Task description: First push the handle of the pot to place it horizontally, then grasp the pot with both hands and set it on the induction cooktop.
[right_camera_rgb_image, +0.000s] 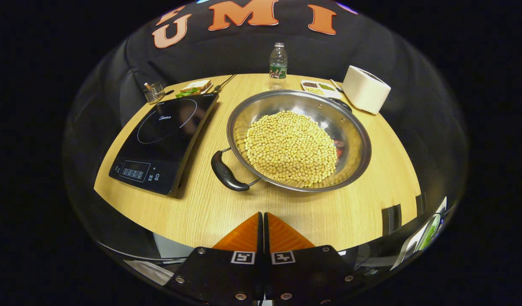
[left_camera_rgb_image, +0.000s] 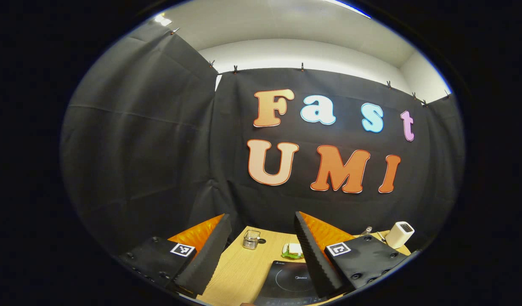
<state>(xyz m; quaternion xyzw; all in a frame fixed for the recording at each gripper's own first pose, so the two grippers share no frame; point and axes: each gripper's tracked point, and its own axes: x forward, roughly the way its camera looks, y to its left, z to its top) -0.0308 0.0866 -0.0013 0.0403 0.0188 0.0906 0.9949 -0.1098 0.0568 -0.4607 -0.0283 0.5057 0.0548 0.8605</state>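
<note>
A steel pot (right_camera_rgb_image: pixel 354 144) full of pale beans (right_camera_rgb_image: pixel 291 146) sits right of centre on the round wooden table (right_camera_rgb_image: pixel 201 212). One black handle (right_camera_rgb_image: pixel 225 172) points toward the near left; the other handle (right_camera_rgb_image: pixel 340 104) shows at the far right rim. A black induction cooktop (right_camera_rgb_image: pixel 165 140) lies to the pot's left, also seen in the left gripper view as the cooktop (left_camera_rgb_image: pixel 286 282). My right gripper (right_camera_rgb_image: pixel 263 214) is shut and empty above the table's near edge, short of the near handle. My left gripper (left_camera_rgb_image: pixel 261 221) is open, raised and aimed at the wall.
At the far side stand a water bottle (right_camera_rgb_image: pixel 278 63), a white appliance (right_camera_rgb_image: pixel 365 89), a small tray of grains (right_camera_rgb_image: pixel 318 88), a sandwich plate (right_camera_rgb_image: pixel 193 87) and a wire holder (right_camera_rgb_image: pixel 153 92). The wire holder (left_camera_rgb_image: pixel 251 239) and white appliance (left_camera_rgb_image: pixel 400 234) appear behind the cooktop.
</note>
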